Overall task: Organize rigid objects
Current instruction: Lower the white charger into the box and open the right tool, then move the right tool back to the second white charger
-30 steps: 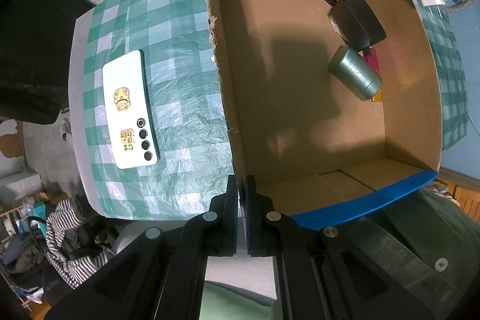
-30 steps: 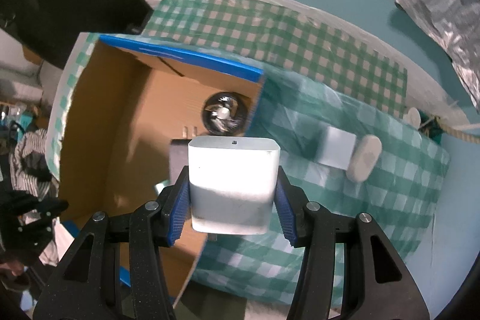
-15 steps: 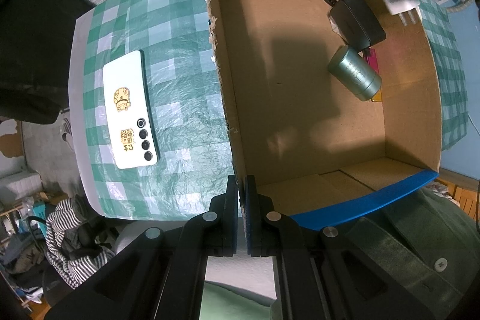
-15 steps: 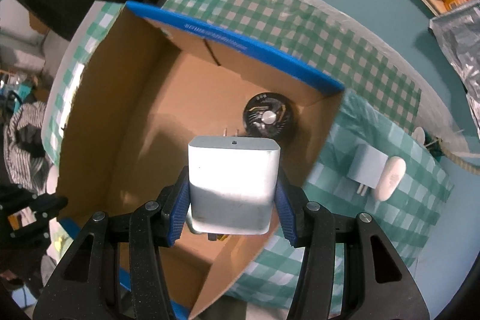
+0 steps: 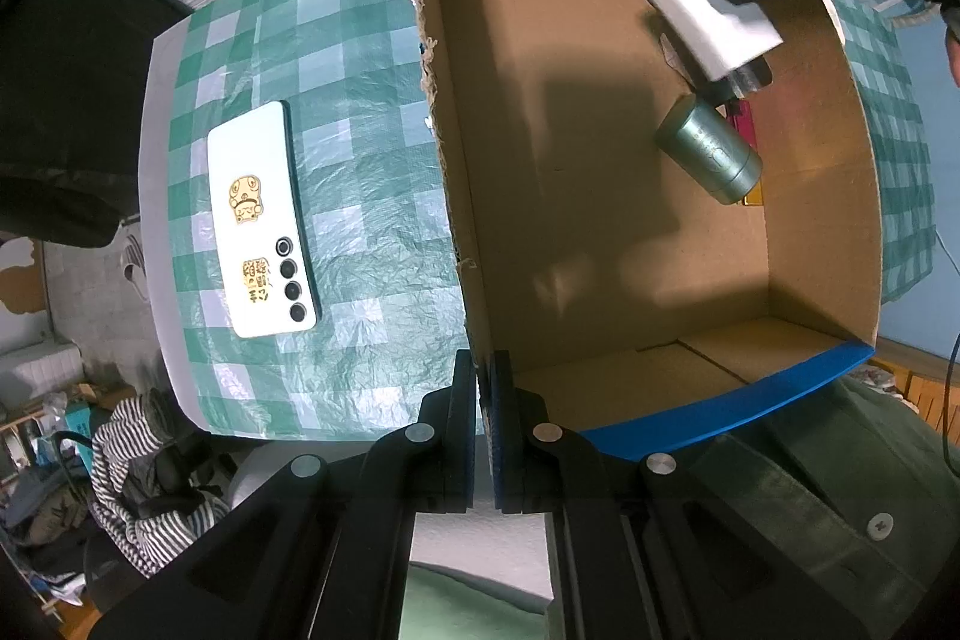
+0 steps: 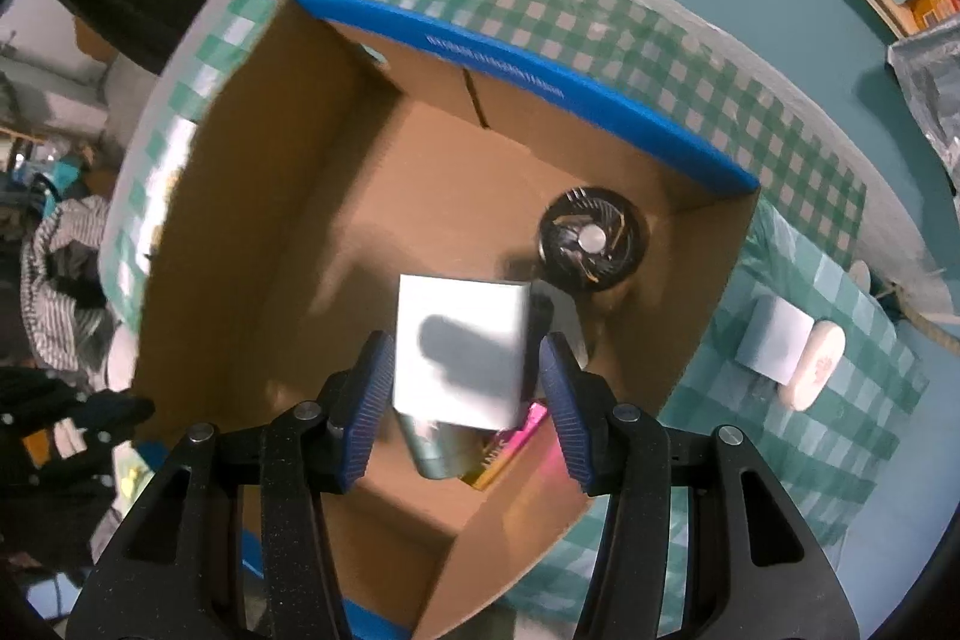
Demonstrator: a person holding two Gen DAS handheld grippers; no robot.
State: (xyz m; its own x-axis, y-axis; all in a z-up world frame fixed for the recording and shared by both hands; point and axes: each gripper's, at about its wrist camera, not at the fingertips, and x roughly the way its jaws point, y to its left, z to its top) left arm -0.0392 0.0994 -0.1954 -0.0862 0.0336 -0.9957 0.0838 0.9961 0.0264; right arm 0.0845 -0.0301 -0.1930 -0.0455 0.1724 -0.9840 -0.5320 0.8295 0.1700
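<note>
An open cardboard box (image 5: 600,250) stands on a green checked cloth (image 5: 336,100). My left gripper (image 5: 483,370) is shut on the top edge of the box's left wall. My right gripper (image 6: 465,370) hangs over the box's far right corner, shut on a white charger block (image 6: 462,340) that sits at its fingertips. The left wrist view shows that same block (image 5: 702,16) above the box floor. Beneath it lie a black round fan (image 6: 591,247), a green metal cylinder (image 5: 708,154) and a pink flat item (image 5: 744,124). The block hides most of a black adapter.
A white phone (image 5: 258,220) with stickers lies face down on the cloth left of the box. Right of the box sit a second white charger (image 6: 774,340) and a white oval piece (image 6: 816,367). Striped clothing (image 5: 150,460) lies past the table edge.
My right gripper carried the white block from beside the box over its right wall and lower into the box. The block now looks tilted between the pads. The left gripper stayed put.
</note>
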